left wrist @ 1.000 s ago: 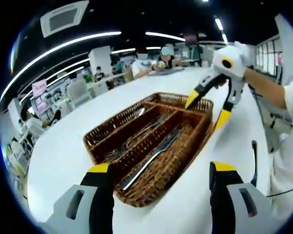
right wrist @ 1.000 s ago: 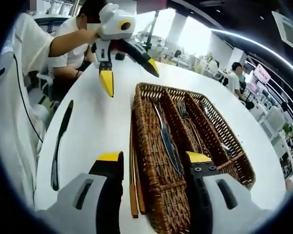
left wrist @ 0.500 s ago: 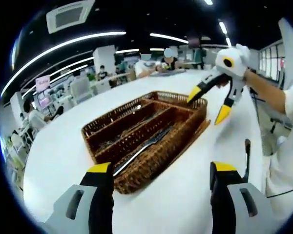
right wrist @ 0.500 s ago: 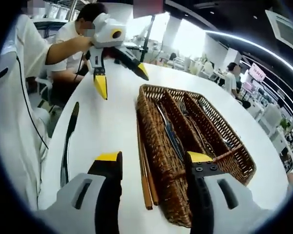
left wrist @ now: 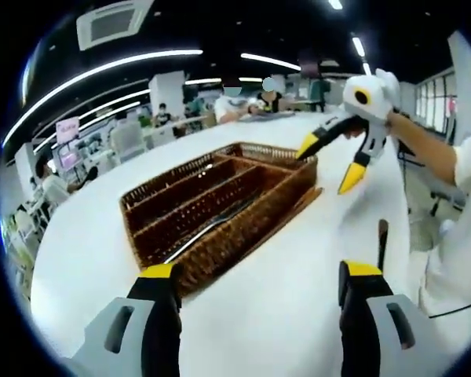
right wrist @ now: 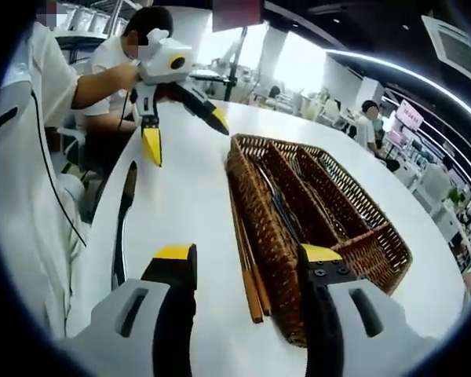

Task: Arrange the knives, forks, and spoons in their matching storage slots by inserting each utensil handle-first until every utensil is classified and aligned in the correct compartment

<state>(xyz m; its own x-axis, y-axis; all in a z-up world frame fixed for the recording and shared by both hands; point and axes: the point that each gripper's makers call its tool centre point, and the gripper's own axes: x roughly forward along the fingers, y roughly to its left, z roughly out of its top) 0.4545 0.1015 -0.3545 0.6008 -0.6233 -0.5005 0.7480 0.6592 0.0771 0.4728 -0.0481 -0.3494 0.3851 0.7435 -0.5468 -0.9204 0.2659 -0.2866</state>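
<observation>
Wicker cutlery tray [right wrist: 330, 204], three long compartments, was seen on the white table [right wrist: 188, 196] with utensils already lying in its slots; which kinds could not be told. A dark-handled knife [right wrist: 122, 228] was left loose on the table near the person, well apart from the tray. Wooden chopsticks [right wrist: 247, 267] were laid just beside the tray's near wall. Left gripper [left wrist: 255, 279] and right gripper [right wrist: 243, 263] were both held wide apart and empty above the table, judged as poised for collecting the knife, the last unsorted piece.
</observation>
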